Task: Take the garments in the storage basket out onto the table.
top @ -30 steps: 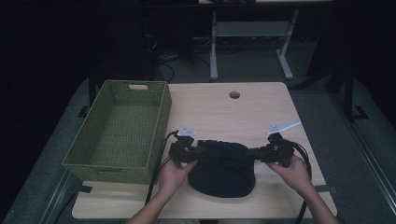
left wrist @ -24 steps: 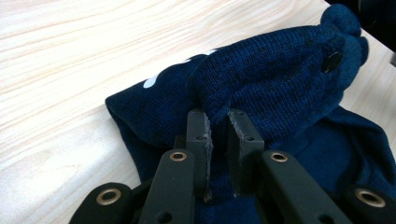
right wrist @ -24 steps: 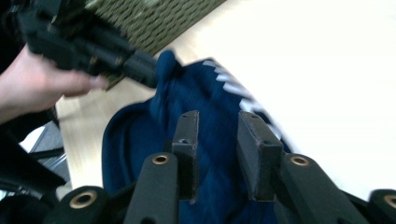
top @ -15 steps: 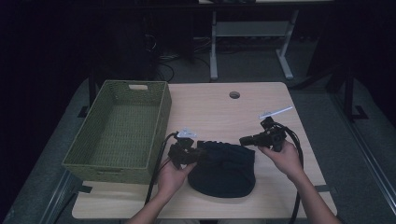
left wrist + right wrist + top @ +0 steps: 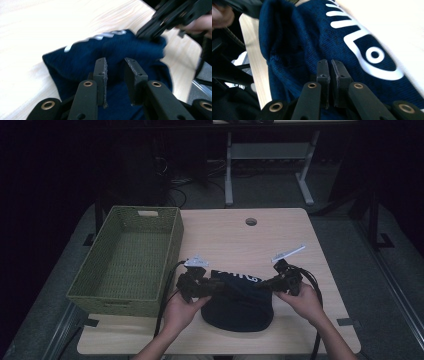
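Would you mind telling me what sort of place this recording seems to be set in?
Probably a lab or workshop set up for recording, not a home: a bare wooden table with a cable hole, a metal desk frame behind, and loose cables on a grey floor, all dimly lit.

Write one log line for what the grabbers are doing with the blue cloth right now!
left gripper: jaws just opening, apart over navy cloth | right gripper: shut on navy cloth | green basket: left on table
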